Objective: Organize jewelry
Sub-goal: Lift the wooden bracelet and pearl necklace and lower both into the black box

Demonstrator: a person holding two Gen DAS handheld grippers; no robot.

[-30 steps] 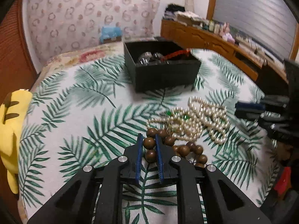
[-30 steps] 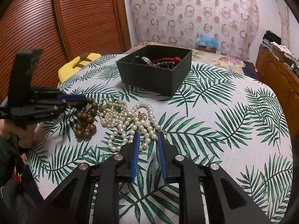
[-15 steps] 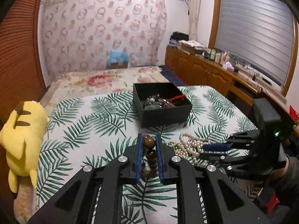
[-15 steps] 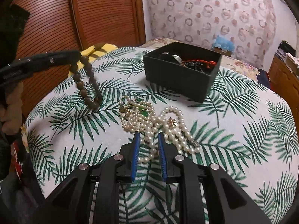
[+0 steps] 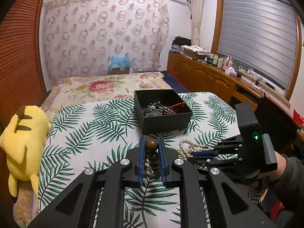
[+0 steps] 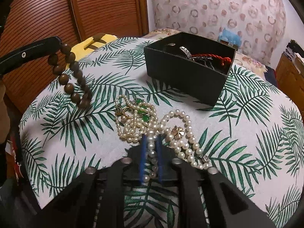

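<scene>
Lifted off the table (image 6: 247,133) now, the wooden bracelet (image 6: 72,76) is dangling from the clenched left claw (image 5: 151,146). Meanwhile the right claw (image 6: 152,148) is pinching the pearl necklace (image 6: 180,133); tangled strands could be dragging the other jewelry along.

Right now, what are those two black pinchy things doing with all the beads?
A person is tidying jewelry with a gripper in each hand. The left gripper is shut on a brown bead bracelet, which hangs in the air above the leaf-print cloth. The right gripper is down at the pearl necklace, with a strand of pearls between its fingers. The black box behind them already holds a red cord and some silver pieces.
</scene>
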